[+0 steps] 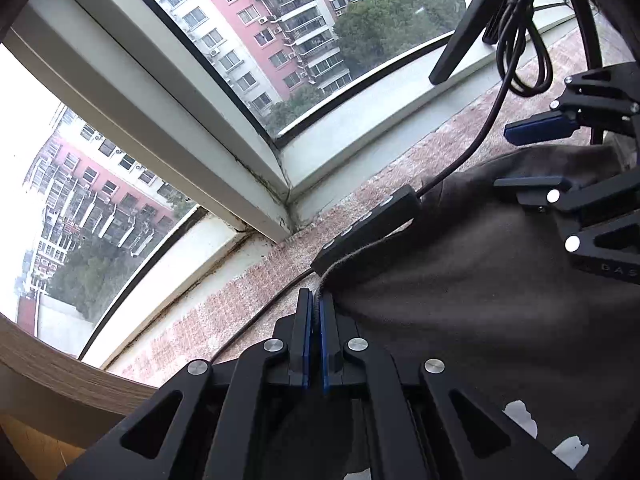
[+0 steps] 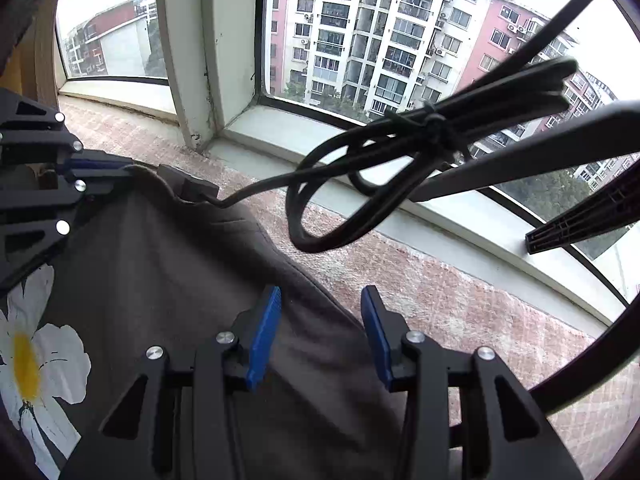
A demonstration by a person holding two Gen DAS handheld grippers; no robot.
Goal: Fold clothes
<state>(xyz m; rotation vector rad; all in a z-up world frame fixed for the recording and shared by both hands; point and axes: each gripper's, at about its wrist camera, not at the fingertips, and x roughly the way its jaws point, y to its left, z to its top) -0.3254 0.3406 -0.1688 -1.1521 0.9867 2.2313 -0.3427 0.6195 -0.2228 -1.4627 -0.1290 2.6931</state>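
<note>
My left tool [image 1: 316,312], low in the middle of its frame, is pressed together on the edge of the brown garment [image 1: 460,280]. My right tool [image 2: 320,304] stands spread, one finger over the cloth, the other over the bare sill, gripping nothing. The garment, with a daisy print [image 2: 32,356] at lower left in the right view, lies draped across the speckled pink window sill [image 2: 460,292].

Risks, as I judge them: with only one corner pinched, a pull could drag the cloth askew and spoil any crease. Just beyond my left tool a black power strip [image 1: 368,228] lies touching the garment's edge, and its bundled cable [image 2: 400,148] hangs further on, centre right; cloth could snag either. A black leg [image 2: 520,160] rests on the window ledge beyond.

Farthest off, window frames [image 2: 188,60] and apartment blocks [image 2: 380,32] outside.
</note>
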